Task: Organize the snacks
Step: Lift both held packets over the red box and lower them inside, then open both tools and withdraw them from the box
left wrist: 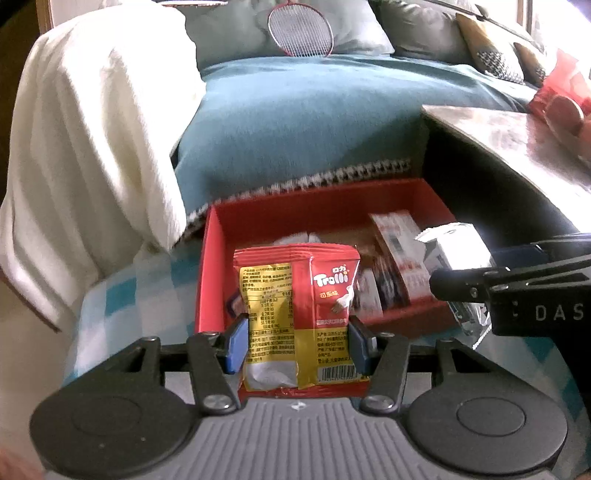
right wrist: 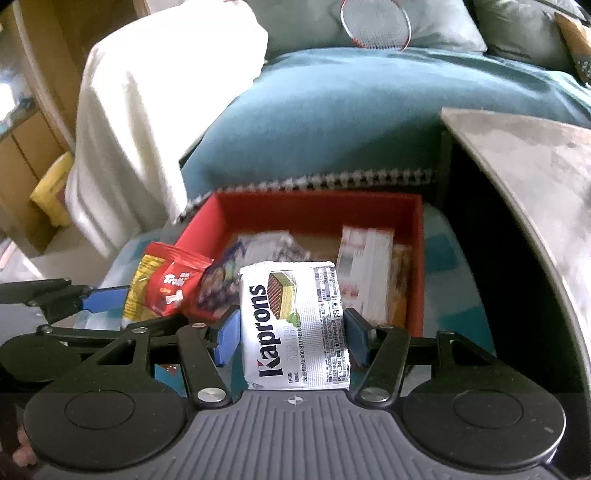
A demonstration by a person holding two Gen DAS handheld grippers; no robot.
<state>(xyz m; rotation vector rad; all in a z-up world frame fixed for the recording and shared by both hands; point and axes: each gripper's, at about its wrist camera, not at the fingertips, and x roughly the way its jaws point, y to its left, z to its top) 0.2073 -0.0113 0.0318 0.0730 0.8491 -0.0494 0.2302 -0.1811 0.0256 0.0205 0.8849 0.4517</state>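
My left gripper (left wrist: 297, 341) is shut on a red and yellow Trolli gummy packet (left wrist: 299, 317), its blue pads pressing both sides. My right gripper (right wrist: 291, 332) is shut on a white Kaprons wafer packet (right wrist: 295, 328). Both packets hang above the near side of a red box (left wrist: 399, 195) that holds several snack packs. From the left wrist view the right gripper (left wrist: 476, 284) enters from the right with the white packet (left wrist: 454, 247). In the right wrist view the left gripper (right wrist: 107, 299) shows at the left with the Trolli packet (right wrist: 166, 284).
The red box (right wrist: 314, 206) sits on a blue and white checked cloth (left wrist: 122, 295) before a teal sofa (left wrist: 303, 118) with a white blanket (left wrist: 92, 129) and a racket (left wrist: 301, 31). A grey tabletop (right wrist: 535, 166) stands to the right, with a red bag (left wrist: 561, 96) on it.
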